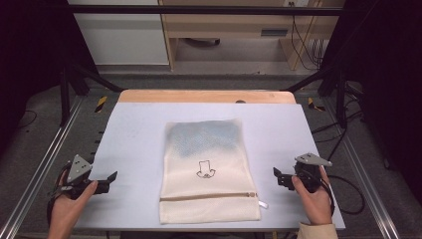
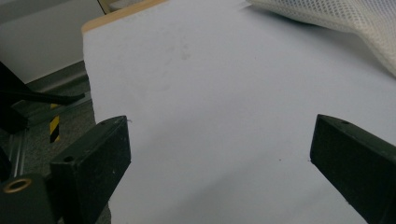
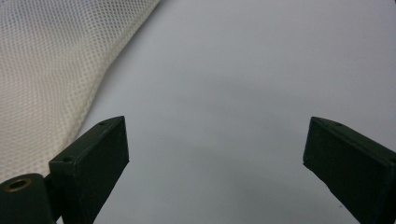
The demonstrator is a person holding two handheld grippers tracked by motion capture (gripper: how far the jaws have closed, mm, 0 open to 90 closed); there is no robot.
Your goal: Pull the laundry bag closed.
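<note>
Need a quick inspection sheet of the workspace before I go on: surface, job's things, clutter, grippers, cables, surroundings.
Surface: pale table top, flat, wooden edge at the far side.
Job's things: cream mesh laundry bag lying flat at the centre, zipper shut across its near end, small black printed mark mid-bag, bluish contents showing through the far half.
Clutter: nothing seen.
Grippers: left hand-held gripper open, off the bag's left side, holding nothing; right hand-held gripper open, off the bag's right side, holding nothing.
Cables: black cable trailing from the right hand-held gripper; more by the far wall.
Surroundings: metal rails, black frame, grey floor, wooden furniture behind.
</note>
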